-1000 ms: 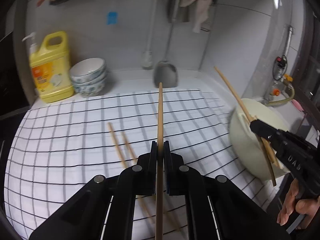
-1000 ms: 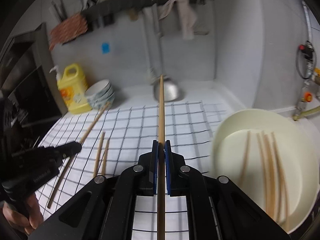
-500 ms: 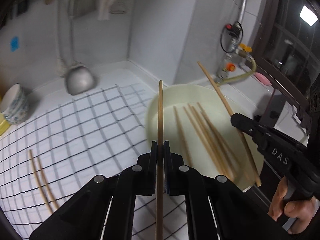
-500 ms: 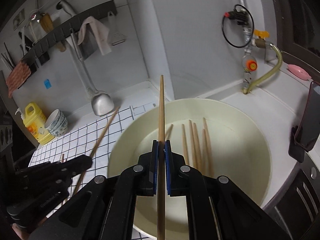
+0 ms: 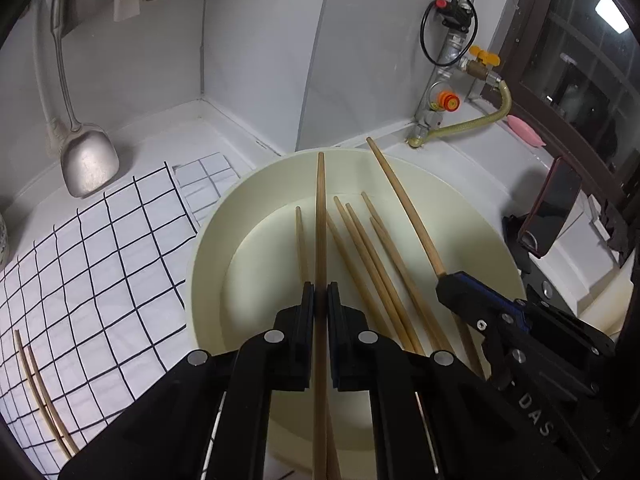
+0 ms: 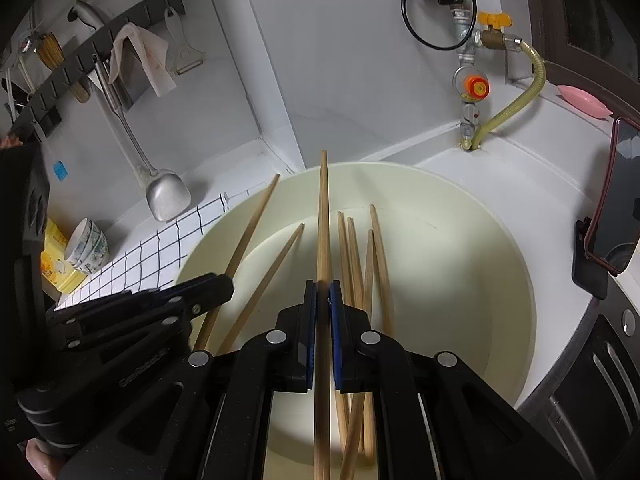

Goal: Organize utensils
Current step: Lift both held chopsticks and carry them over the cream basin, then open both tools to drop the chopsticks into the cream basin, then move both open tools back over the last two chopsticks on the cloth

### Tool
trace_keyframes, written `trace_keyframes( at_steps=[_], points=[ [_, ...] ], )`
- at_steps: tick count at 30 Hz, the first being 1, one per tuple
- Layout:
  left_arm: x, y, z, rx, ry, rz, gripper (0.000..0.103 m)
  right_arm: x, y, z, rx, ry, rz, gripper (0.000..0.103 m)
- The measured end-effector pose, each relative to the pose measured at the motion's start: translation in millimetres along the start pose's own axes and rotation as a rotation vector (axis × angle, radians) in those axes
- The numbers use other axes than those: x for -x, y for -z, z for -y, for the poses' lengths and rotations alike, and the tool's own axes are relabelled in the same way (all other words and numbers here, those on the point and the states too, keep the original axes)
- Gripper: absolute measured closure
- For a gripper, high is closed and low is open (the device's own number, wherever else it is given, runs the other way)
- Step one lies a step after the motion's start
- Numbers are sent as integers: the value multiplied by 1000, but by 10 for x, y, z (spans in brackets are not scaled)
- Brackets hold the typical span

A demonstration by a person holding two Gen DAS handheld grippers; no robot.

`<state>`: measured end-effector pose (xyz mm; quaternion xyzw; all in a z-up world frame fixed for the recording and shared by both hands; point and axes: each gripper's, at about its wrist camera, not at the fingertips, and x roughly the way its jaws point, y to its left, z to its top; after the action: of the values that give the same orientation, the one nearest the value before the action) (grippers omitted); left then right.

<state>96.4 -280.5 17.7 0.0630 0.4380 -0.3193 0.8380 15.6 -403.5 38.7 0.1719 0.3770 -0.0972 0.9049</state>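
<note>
A cream round basin (image 5: 208, 248) (image 6: 500, 264) holds several loose wooden chopsticks (image 5: 360, 248) (image 6: 360, 256). My left gripper (image 5: 319, 300) is shut on a chopstick (image 5: 320, 208) and holds it over the basin, pointing at its far rim. My right gripper (image 6: 323, 298) is shut on a chopstick (image 6: 322, 216), also over the basin. The right gripper (image 5: 452, 286) shows in the left wrist view with its chopstick (image 5: 404, 208). The left gripper (image 6: 224, 284) shows in the right wrist view with its chopstick (image 6: 250, 232). Two chopsticks (image 5: 38, 392) lie on the checked cloth (image 5: 100, 264).
A metal spatula (image 5: 86, 160) (image 6: 166, 196) hangs against the back wall. A gas valve with yellow hose (image 5: 464, 120) (image 6: 508, 108) stands behind the basin. A phone on a stand (image 5: 554, 208) (image 6: 612, 208) is at the right. Bowls (image 6: 88, 246) and a yellow bottle (image 6: 56, 268) are far left.
Both grippers have swung right from the checked cloth to above the basin, each still holding its chopstick. The basin now fills the middle of both views.
</note>
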Motion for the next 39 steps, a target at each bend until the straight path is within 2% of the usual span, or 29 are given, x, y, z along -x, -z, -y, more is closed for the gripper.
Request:
trace_keyframes(
  at_steps=[5, 12, 13, 14, 15, 17, 18, 22, 25, 27, 29, 39],
  points=[
    [-166, -112, -20, 30, -1, -26, 96, -71, 6, 20, -9, 6, -12, 97],
    [-242, -254, 65, 7, -19, -35, 96, -106, 4, 85, -35, 25, -19, 97],
    [-236, -255, 61, 5, -25, -36, 93, -102, 5, 88, -36, 26, -17, 91],
    [-229, -264, 53, 5, -29, -33, 85, -91, 3, 84, -34, 32, -12, 81],
    [-204, -267, 31, 7, -36, -25, 77, -71, -1, 78, -31, 42, -2, 77],
    [-138, -278, -27, 21, -56, 3, 35, -30, -9, 86, -37, 51, 16, 74],
    [-88, -276, -59, 29, -63, 26, 32, -15, -12, 96, -41, 52, 20, 74],
    [90, -306, -207, 54, -92, 60, 31, 46, -27, 132, -51, 67, 38, 74],
    [218, -285, -329, 79, -113, 74, 24, 66, -32, 105, -43, 69, 41, 73],
    [308, -244, -402, 86, -126, 88, 22, 85, -33, 49, -28, 66, 46, 68],
    [418, -179, -479, 86, -145, 99, 19, 108, -31, -14, -8, 62, 51, 62],
    [977, 289, -962, 128, -209, 141, 16, 156, 7, -526, 110, -3, 52, 57]
  ],
)
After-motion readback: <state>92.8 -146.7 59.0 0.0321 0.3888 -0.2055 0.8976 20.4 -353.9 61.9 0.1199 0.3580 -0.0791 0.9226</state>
